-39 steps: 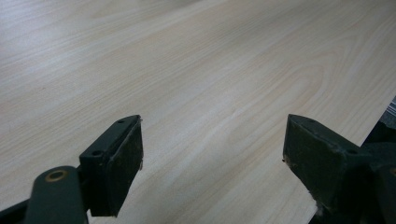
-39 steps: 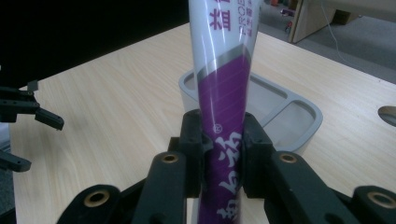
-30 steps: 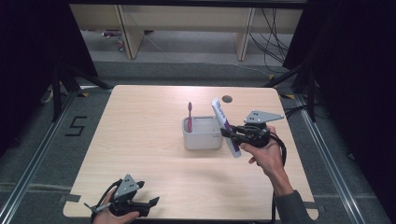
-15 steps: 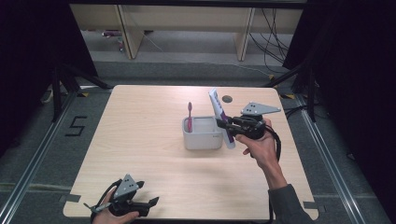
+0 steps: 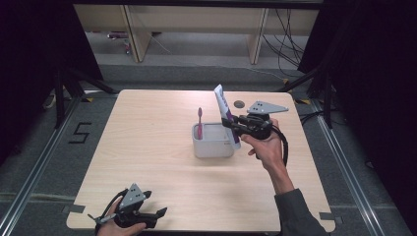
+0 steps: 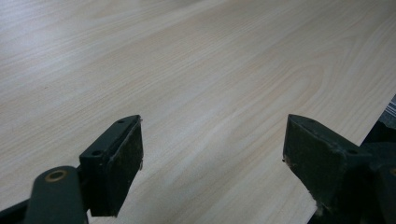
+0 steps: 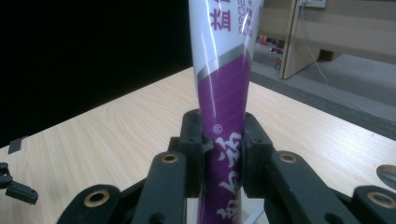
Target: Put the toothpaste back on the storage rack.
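Note:
A white and purple toothpaste tube (image 5: 226,118) is clamped in my right gripper (image 5: 235,127), whose jaws press on its purple lower half (image 7: 224,140). The tube stands nearly upright, tilted a little left, at the right rim of a small white box (image 5: 213,147) near the table's middle. A pink toothbrush (image 5: 199,122) stands upright at the left inside that box. My left gripper (image 5: 158,214) rests at the table's front left edge, its jaws wide apart over bare wood (image 6: 212,154) with nothing between them.
The light wooden table (image 5: 147,147) has a dark round hole (image 5: 239,104) near its far edge, behind the right hand. Wooden shelf legs and cables lie on the floor beyond. A floor mark reading 5 (image 5: 80,132) sits left of the table.
My right gripper has carried the toothpaste tube up and toward the far side, now more upright at the box's right rim. The left gripper has stayed put.

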